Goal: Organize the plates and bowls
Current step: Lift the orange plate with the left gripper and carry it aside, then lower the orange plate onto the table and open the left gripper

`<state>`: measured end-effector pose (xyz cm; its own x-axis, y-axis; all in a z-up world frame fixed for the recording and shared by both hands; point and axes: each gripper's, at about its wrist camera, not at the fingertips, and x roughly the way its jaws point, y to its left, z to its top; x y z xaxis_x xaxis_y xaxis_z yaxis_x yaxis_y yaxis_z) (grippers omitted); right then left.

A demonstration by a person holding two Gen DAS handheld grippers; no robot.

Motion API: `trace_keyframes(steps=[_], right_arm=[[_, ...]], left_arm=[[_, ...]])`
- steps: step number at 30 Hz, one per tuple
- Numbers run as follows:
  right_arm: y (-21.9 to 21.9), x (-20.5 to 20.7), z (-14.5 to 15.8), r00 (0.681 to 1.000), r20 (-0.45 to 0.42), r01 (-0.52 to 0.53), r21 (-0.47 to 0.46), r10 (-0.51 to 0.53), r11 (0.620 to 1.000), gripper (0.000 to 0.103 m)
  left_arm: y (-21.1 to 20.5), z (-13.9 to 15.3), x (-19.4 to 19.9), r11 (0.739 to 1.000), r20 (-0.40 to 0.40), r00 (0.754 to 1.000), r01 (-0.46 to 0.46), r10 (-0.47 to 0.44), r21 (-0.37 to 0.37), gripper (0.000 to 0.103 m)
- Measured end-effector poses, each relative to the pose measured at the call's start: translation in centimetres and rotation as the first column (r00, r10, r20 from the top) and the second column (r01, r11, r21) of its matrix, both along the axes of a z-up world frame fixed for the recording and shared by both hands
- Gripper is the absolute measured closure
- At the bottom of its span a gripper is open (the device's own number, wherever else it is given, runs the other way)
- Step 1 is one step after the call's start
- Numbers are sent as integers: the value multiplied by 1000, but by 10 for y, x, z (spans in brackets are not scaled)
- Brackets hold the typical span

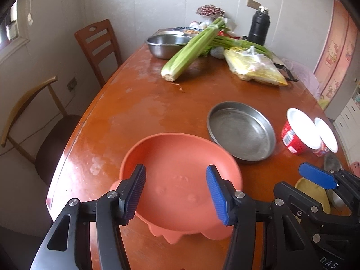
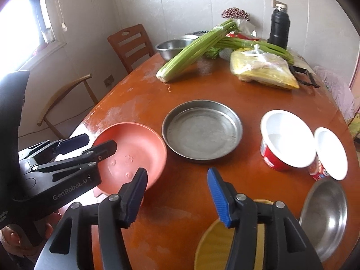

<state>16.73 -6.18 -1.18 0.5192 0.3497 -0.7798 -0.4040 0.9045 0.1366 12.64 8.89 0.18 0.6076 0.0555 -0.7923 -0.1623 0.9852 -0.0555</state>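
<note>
In the left wrist view, we saw the left gripper with jaws apart above the orange bowl (nothing pinched); the steel pan lay at two o'clock. In the right wrist view, the right gripper stood open over the bare table, the pan at twelve o'clock.
</note>
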Motion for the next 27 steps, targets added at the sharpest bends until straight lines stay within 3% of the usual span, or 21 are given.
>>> trace_keyframes(steps=[17, 27], right_arm=[[-74, -41, 12, 997, 27, 76, 69, -78, 995, 43], [-123, -64, 3, 991, 8, 136, 86, -137, 987, 43]], left_arm=[[-75, 11, -16, 991, 9, 992, 124, -124, 51, 45], [-123, 1, -18, 975, -20, 978, 210, -209, 68, 45]])
